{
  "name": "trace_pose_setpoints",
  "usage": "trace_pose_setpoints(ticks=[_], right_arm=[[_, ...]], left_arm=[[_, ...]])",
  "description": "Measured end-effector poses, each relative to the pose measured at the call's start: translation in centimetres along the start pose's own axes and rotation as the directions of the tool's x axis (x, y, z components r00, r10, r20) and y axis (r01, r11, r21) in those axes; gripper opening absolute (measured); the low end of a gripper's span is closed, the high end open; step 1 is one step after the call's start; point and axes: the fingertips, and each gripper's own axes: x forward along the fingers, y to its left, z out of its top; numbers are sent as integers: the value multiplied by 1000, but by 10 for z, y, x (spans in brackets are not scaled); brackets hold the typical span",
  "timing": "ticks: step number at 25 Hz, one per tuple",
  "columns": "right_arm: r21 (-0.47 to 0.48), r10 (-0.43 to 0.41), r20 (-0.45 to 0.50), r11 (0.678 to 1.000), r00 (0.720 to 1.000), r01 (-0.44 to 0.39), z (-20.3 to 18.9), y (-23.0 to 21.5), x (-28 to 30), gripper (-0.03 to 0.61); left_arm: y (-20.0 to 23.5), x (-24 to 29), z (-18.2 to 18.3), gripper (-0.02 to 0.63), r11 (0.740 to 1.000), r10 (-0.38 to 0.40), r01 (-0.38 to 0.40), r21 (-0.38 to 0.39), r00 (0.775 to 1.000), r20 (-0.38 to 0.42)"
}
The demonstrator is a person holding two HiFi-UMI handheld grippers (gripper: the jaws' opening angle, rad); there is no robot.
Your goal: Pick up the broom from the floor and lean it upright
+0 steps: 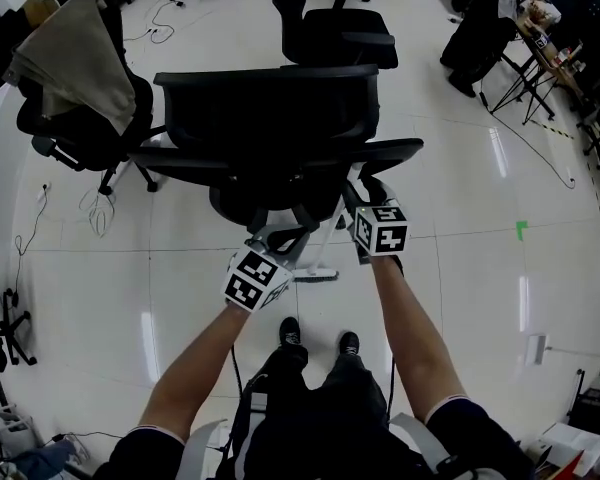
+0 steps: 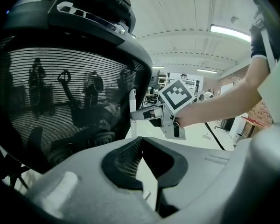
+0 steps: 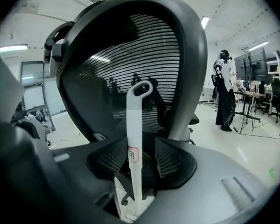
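Observation:
The white broom stands upright, its looped top resting against the mesh back of a black office chair. My right gripper is open, with the handle between its pads and a gap on each side. In the head view the broom's white foot sits on the floor behind the chair, between both grippers. My left gripper is open and holds nothing; it looks across at the right gripper and the handle. From above, the left gripper and the right gripper are close to the chair's back.
A second chair draped with a beige cloth stands at the left, and a third chair is behind. Cables trail on the tiled floor. A person stands by desks and a stand at the right.

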Motion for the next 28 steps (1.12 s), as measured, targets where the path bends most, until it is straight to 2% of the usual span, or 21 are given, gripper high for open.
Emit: trace_pose_setpoints(ticks=[7,10,12,14,17,23,28], right_arm=[[-23,87,55,996,995,-86,10,-7,-36,218],[-41,154,98,988,983,-150,17,-7,-71,190],[-79,222,132,974,966,-213,28,-7,-96,147],[-130,291,171,954,941,-271,42,-7,-122,86],[-189,386,218,918,896,-349,58,-3,-162,6],[-229,570,248,820,783,-524,75,18,-236,6],[-234,633,270,774,726,-588,83,22,-280,6]], left_arm=[[-7,5,21,0,995,91,-89,-42,995,42],[-25,1,34,2,986,151,-145,-79,986,74],[-39,0,47,2,974,212,-201,-108,972,101],[-55,-2,64,2,958,270,-252,-134,954,132],[-88,-4,85,1,944,314,-289,-156,934,172],[-155,-8,123,0,938,340,-311,-151,909,241],[-189,-21,142,0,920,386,-349,-177,883,268]])
